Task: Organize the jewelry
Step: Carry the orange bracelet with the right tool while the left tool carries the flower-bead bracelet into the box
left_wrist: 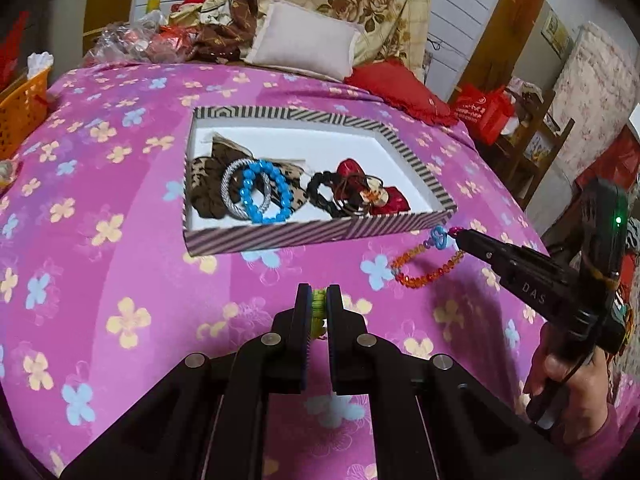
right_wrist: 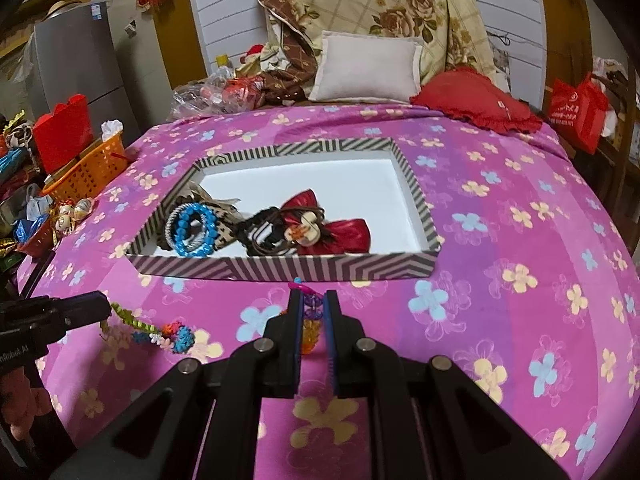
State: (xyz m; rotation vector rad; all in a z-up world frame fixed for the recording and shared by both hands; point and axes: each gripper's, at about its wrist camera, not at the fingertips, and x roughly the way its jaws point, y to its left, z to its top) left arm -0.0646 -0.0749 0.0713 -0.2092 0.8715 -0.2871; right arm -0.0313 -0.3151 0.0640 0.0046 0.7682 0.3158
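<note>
A striped box lies on the pink flowered bedspread. It holds a blue bead bracelet, a silver bangle, leopard scrunchies, black hair ties and a red bow. My left gripper is shut on a green woven bracelet with coloured pompoms, just in front of the box. My right gripper is shut on an orange bead bracelet with a blue charm, near the box's front right corner.
An orange basket and clutter sit off the bed's left edge. A white pillow, a red cushion and a folded quilt lie at the head of the bed. A red bag stands at the right.
</note>
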